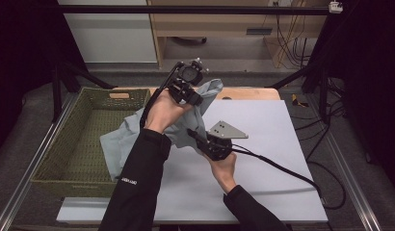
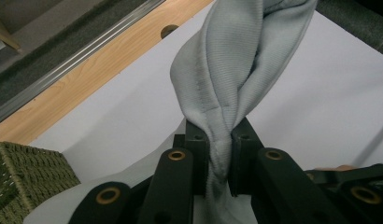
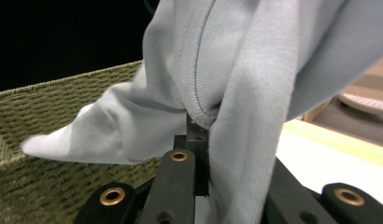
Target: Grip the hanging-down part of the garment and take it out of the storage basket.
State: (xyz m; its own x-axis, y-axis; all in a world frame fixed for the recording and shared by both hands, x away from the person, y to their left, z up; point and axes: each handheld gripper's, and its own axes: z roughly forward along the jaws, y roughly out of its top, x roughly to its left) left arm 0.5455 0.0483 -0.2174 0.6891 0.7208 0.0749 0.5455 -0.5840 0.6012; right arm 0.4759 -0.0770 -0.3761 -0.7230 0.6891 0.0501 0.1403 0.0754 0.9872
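- Your left gripper has its jaws closed down to the thickness of a bunched ridge of the pale grey garment; in the left gripper view the cloth runs straight up between them, so the hold looks deep and sound.
- Your right gripper is nipped on a stitched seam of the same garment. One jaw is plain to see in the right gripper view and the other is draped over by cloth, so judge that grip as thinner than the left one.
- In the high view the left gripper rides high, over the far part of the table, and the right gripper sits lower and nearer you, with the garment hanging between and below them, its lower part draped over the rim of the woven basket.
- To do this step well, keep both grips firm and lift until the trailing cloth clears the basket wall before you carry it sideways over the white mat; a snag on the weave could pull the seam out of the right jaws.
- Draw the two grippers apart gently so the fabric opens flat rather than twisting.
- Mind the right gripper's cable lying across the mat.
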